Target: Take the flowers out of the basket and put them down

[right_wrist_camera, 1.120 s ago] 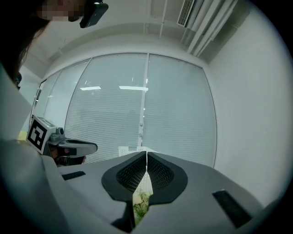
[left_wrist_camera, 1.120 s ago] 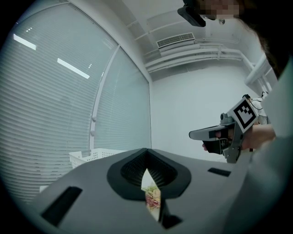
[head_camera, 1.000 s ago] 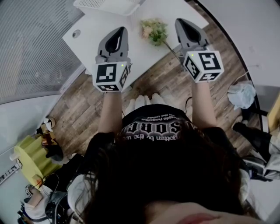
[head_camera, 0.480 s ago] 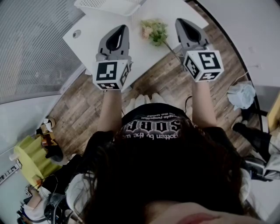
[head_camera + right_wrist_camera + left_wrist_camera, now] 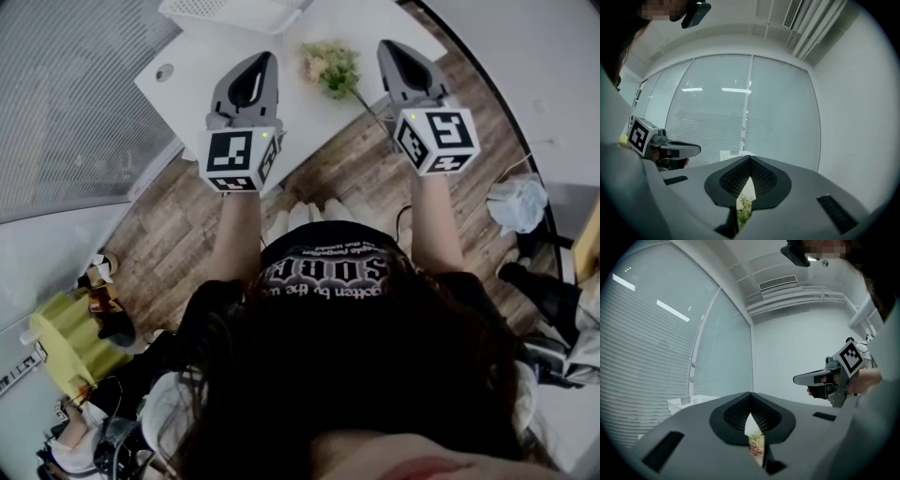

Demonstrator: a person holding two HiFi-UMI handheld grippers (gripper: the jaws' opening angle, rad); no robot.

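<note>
A small bunch of pale pink and green flowers (image 5: 330, 67) lies on the white table (image 5: 206, 70), its stem pointing toward the right gripper. The white slatted basket (image 5: 234, 11) stands at the table's far edge. My left gripper (image 5: 265, 56) hovers level to the left of the flowers, jaws shut and empty. To the flowers' right, my right gripper (image 5: 384, 43) is also shut with nothing in it. In the left gripper view the left gripper (image 5: 751, 394) shows the flowers (image 5: 758, 446) through the slit below its tips. The right gripper (image 5: 750, 158) shows green leaves (image 5: 743, 208) the same way.
The basket (image 5: 689, 403) also shows at the left in the left gripper view. A round cable hole (image 5: 165, 71) sits near the table's left corner. Blinds (image 5: 75, 103) run along the left. On the wooden floor lie a light bag (image 5: 517, 202) and a yellow object (image 5: 66, 342).
</note>
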